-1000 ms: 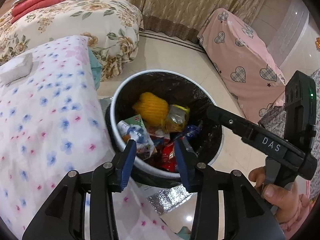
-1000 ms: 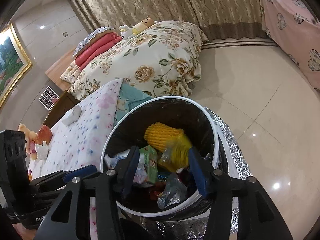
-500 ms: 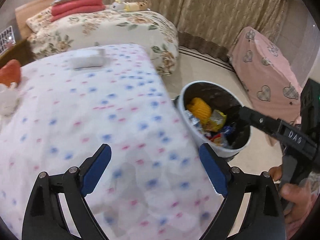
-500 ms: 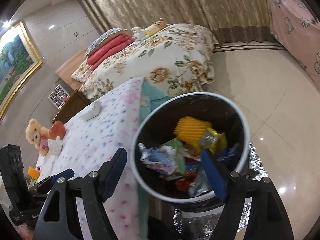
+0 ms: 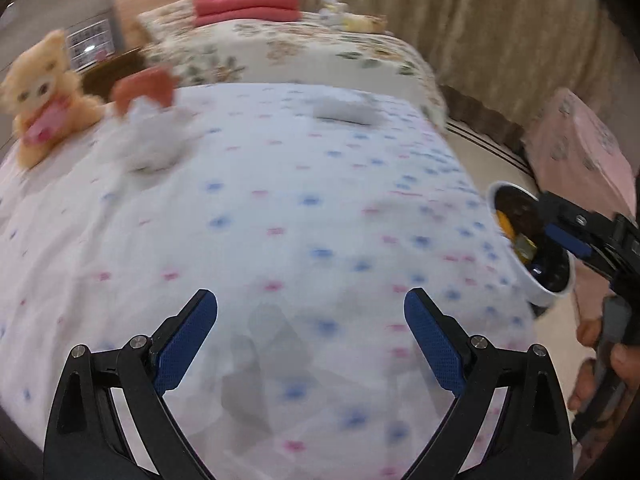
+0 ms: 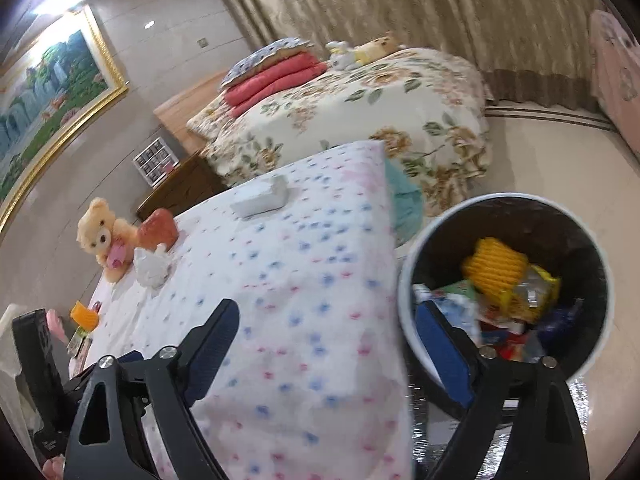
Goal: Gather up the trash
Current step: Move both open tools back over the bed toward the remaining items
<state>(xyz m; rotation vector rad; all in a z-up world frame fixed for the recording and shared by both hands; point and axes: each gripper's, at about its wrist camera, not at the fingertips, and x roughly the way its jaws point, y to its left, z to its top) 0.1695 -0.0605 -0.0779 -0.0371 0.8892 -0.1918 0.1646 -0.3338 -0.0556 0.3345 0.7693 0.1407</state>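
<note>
Both jaws have just been opening and stand wide, empty; the crumpled white tissue wad (image 6: 150,266) lies on the dotted white bed (image 6: 304,280) beside the teddy bear (image 6: 102,236); light, soft, crushable, so pinch its bulk; the round white bin (image 6: 404,280) stands just beside the bed.

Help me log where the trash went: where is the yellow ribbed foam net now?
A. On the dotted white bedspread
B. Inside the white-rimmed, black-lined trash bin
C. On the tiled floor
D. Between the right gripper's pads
B: the yellow ribbed foam net lies among wrappers inside the white-rimmed, black-lined trash bin, clear of the open right gripper.
</note>
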